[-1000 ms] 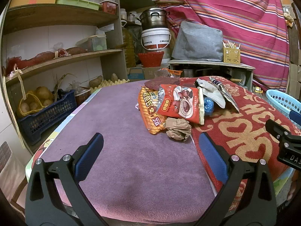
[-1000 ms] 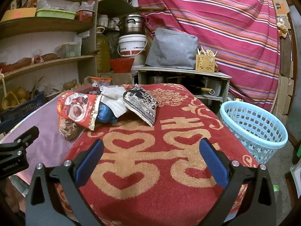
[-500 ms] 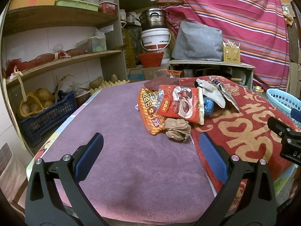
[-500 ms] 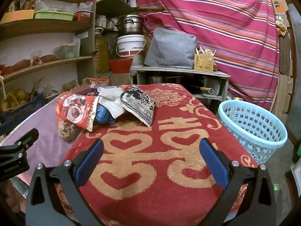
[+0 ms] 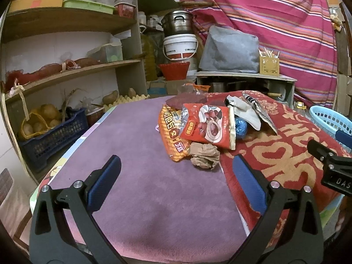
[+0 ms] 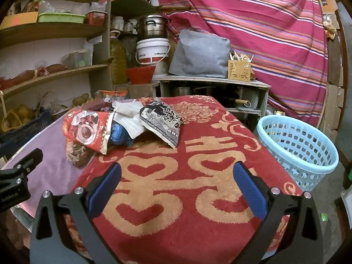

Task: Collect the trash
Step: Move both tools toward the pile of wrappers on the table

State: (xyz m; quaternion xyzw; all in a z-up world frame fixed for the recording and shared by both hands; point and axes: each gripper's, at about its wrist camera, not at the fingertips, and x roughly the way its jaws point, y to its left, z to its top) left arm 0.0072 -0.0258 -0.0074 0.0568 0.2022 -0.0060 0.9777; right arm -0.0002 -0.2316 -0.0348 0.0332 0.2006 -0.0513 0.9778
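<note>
both tools [image 5: 176, 171] [image 6: 177, 172] wide open, empty

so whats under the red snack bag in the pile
The red snack bag lies on an orange wrapper, with a crumpled brown wad at its near edge and a blue foil ball beside it. Anything under its middle is covered.
</note>
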